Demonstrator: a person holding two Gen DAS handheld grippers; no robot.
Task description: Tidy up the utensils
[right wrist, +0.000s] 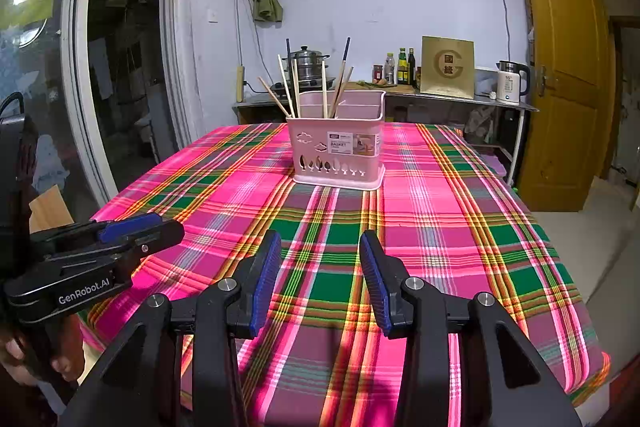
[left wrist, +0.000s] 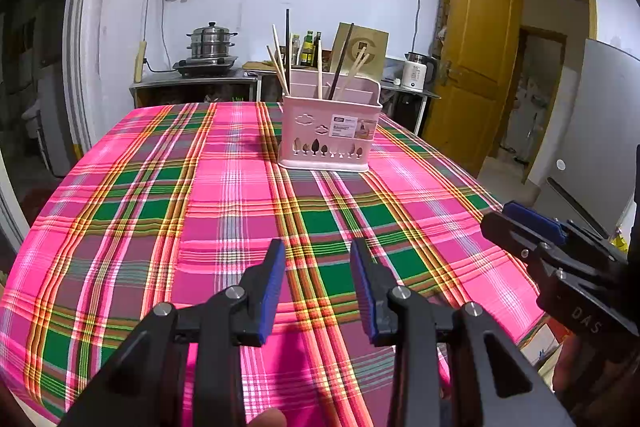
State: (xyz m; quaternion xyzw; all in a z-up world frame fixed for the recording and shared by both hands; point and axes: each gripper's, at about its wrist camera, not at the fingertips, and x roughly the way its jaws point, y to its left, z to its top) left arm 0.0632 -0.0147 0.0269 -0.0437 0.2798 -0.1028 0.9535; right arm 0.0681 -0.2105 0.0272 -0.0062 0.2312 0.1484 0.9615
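A pink utensil basket stands upright at the far middle of the plaid table; it also shows in the right wrist view. Several wooden and dark chopsticks stand in its compartments. My left gripper is open and empty, held over the near part of the table, well short of the basket. My right gripper is open and empty, also over the near table. Each gripper shows from the side in the other's view: the right one, the left one.
The pink, green and yellow plaid tablecloth covers the table. Behind it a steel counter holds a steamer pot, bottles, a gold box and a white kettle. A yellow door stands at the right.
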